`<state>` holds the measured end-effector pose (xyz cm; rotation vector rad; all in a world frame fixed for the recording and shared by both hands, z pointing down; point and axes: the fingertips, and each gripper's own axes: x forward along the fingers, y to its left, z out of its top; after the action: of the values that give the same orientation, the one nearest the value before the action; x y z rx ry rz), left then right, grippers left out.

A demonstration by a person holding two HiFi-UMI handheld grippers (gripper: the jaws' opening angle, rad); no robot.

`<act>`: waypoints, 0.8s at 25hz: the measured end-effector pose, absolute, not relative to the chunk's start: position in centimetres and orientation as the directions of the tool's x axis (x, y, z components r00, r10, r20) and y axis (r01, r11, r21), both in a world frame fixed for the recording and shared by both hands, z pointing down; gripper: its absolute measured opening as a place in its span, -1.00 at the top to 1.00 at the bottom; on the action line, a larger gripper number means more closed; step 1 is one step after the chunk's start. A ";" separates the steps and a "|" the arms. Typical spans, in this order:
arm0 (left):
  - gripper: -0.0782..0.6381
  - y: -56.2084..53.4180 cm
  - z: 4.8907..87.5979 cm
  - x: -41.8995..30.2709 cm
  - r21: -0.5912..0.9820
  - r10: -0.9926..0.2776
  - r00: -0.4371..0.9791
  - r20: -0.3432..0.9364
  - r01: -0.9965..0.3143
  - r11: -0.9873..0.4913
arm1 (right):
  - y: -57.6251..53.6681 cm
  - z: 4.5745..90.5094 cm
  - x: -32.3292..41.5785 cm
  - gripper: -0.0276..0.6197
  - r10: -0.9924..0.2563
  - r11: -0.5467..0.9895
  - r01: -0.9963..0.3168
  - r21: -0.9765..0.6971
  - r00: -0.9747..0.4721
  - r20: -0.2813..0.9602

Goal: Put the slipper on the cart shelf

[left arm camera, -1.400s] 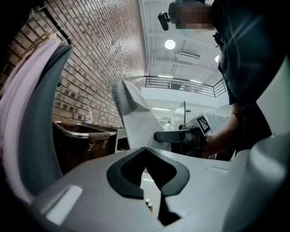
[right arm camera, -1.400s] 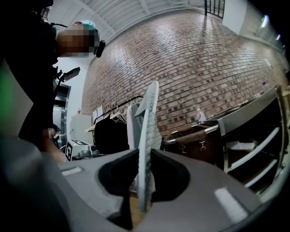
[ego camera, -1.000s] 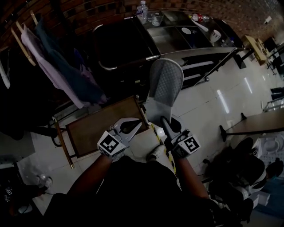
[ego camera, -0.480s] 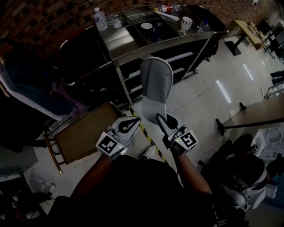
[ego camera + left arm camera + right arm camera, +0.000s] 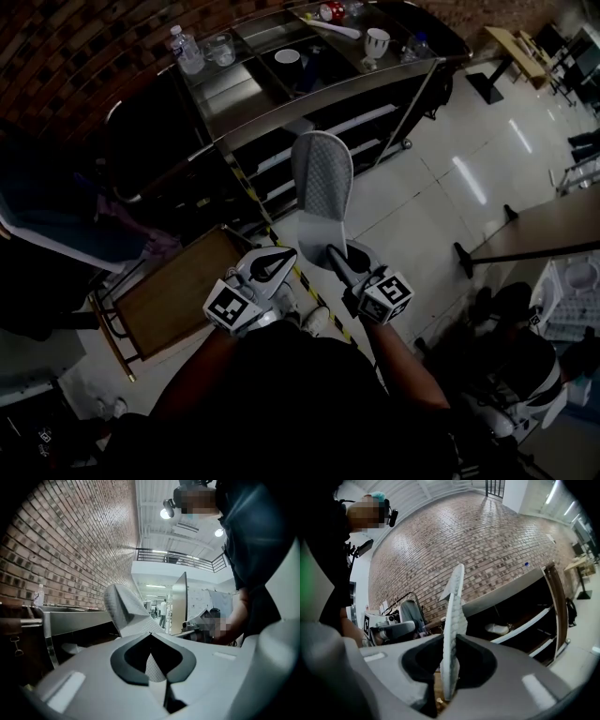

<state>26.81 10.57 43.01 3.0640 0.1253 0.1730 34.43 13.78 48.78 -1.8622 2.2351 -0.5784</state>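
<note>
**A:** Reading from the left, what is shown?

**B:** A brown wooden board (image 5: 178, 291) in a thin frame, low by the floor. Next comes the left gripper (image 5: 289, 253), pale and smooth. Its jaws are drawn together at the tips with nothing between them.

**A:** And the centre?

**B:** The slipper (image 5: 322, 178), grey, with a long rounded outline. Its sole faces the head camera and is covered in a fine pebbled grid. Seen edge-on from the right gripper view, it is a thin, bumpy slab. It hangs in the air above the glossy tiled floor (image 5: 422, 206), just in front of the cart (image 5: 244, 98) and touching none of its shelves.

**A:** What carries it?

**B:** The right gripper (image 5: 334, 253), dark-jawed, is clamped on the slipper's near end, and the toe points towards the cart.

**A:** And the cart itself?

**B:** It is brushed metal with tiered shelves. A clear plastic bottle (image 5: 185, 49) stands at the left of its top and a white cup (image 5: 377, 39) at the right, against a brick wall (image 5: 84, 56).
</note>
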 end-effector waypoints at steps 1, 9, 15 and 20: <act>0.77 10.2 43.1 27.0 0.075 0.092 0.990 0.105 0.084 -0.994 | 13.5 49.4 34.3 0.71 -0.969 0.145 -0.900 -0.412 -0.213 0.125; 0.76 5.9 43.8 27.1 0.081 0.121 0.990 0.071 0.115 -0.990 | 10.4 55.0 32.2 0.71 -0.912 0.109 -0.820 -0.562 -0.307 0.271; 0.76 2.9 45.4 26.5 0.090 0.114 0.991 0.075 0.107 -0.990 | 7.9 60.0 31.0 0.71 -0.846 0.047 -0.754 -0.655 -0.379 0.376; 0.76 0.8 46.7 26.6 0.111 0.075 0.993 0.088 0.065 -0.992 | 5.6 63.7 30.9 0.71 -0.763 0.038 -0.719 -0.694 -0.469 0.445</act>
<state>26.61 0.75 46.69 3.0285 0.1068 0.1405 30.86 5.57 63.65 -1.5933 2.2282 -1.4389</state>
